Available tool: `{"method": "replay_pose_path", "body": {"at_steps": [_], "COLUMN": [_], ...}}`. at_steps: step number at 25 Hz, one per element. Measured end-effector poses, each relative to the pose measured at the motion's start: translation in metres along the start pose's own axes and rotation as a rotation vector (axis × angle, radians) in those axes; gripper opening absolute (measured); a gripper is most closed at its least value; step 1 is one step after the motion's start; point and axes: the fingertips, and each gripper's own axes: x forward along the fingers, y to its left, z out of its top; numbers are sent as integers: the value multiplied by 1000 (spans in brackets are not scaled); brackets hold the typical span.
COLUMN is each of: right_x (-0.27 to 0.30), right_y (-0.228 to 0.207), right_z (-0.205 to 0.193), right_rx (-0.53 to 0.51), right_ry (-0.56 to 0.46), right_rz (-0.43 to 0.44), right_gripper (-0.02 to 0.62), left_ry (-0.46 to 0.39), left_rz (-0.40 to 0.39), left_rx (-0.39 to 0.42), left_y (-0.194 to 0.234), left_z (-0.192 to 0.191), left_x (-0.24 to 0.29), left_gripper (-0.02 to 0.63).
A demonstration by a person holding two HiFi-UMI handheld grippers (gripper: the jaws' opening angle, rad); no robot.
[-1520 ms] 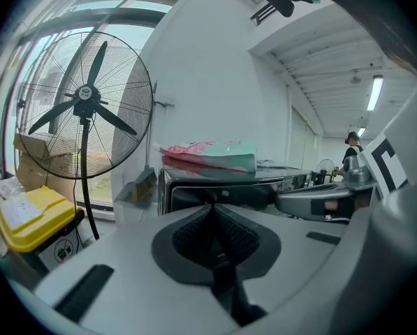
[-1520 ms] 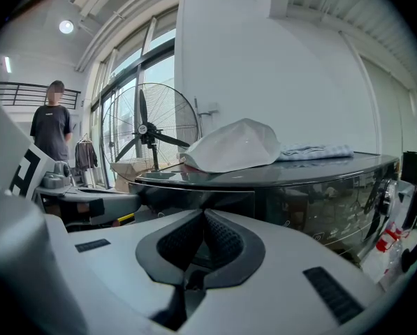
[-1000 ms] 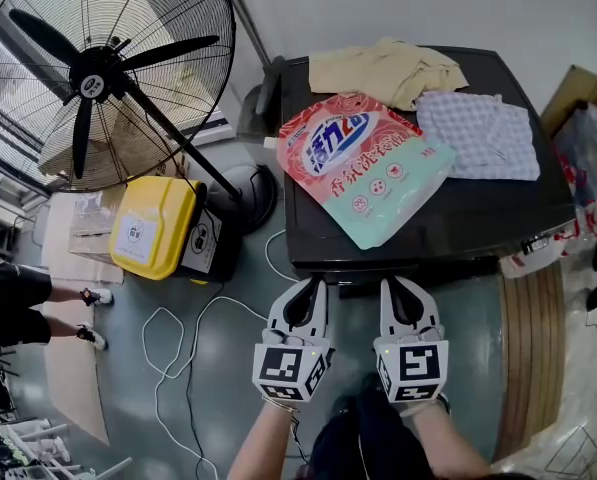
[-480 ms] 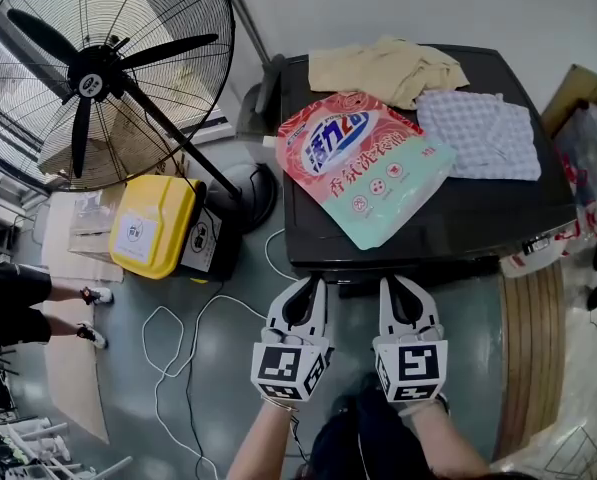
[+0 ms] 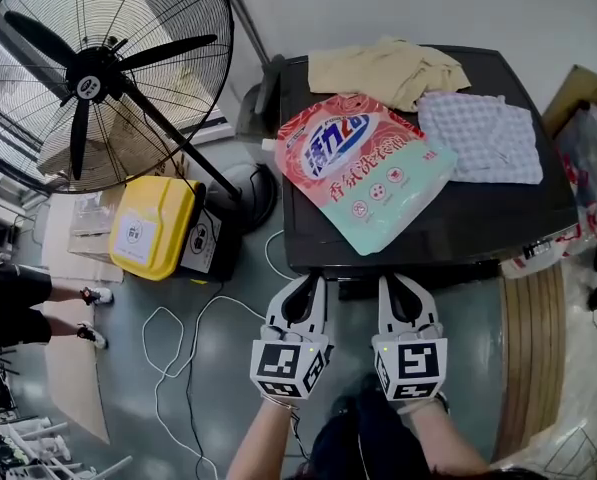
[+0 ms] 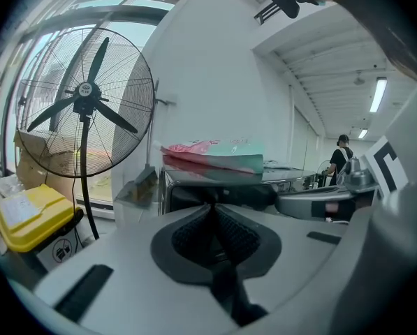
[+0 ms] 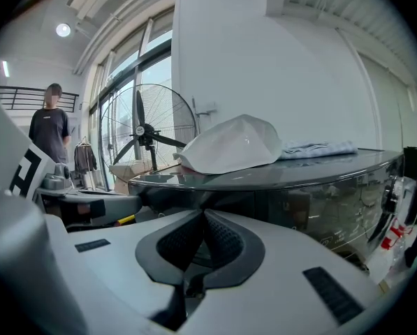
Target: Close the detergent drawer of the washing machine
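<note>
The black washing machine (image 5: pixel 478 218) is seen from above, its front edge just ahead of both grippers. A short dark ledge (image 5: pixel 360 288), which may be the detergent drawer, sticks out a little under that edge between them. My left gripper (image 5: pixel 314 281) is shut and empty, its tips at the front edge. My right gripper (image 5: pixel 387 281) is also shut and empty, a hand's width to the right. In the left gripper view the shut tips (image 6: pixel 211 209) point at the machine's front (image 6: pixel 194 187). In the right gripper view the shut tips (image 7: pixel 203 216) sit below the glossy top (image 7: pixel 320 166).
A pink and green detergent bag (image 5: pixel 363 163), a beige cloth (image 5: pixel 383 68) and a white patterned cloth (image 5: pixel 483 133) lie on the machine. A large standing fan (image 5: pixel 93 73), a yellow box (image 5: pixel 153 226) and floor cables (image 5: pixel 193 338) are at left. Another person's legs (image 5: pixel 18 293) are at the far left.
</note>
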Motion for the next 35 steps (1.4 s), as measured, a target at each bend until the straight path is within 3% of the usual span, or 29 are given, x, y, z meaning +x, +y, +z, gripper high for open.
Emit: {"method": "replay_pose_path", "body": {"at_steps": [35], "right_x": [-6], "right_y": [12], "right_z": [-4], "right_rx": [16], "right_ry": [23], "right_rz": [34], "right_gripper": [31], "left_ry": [7], "left_rz": [-11], "left_rx": [46], "left_y": [-5], "left_z": [5], "left_x": [-10], "left_gripper": [40]}}
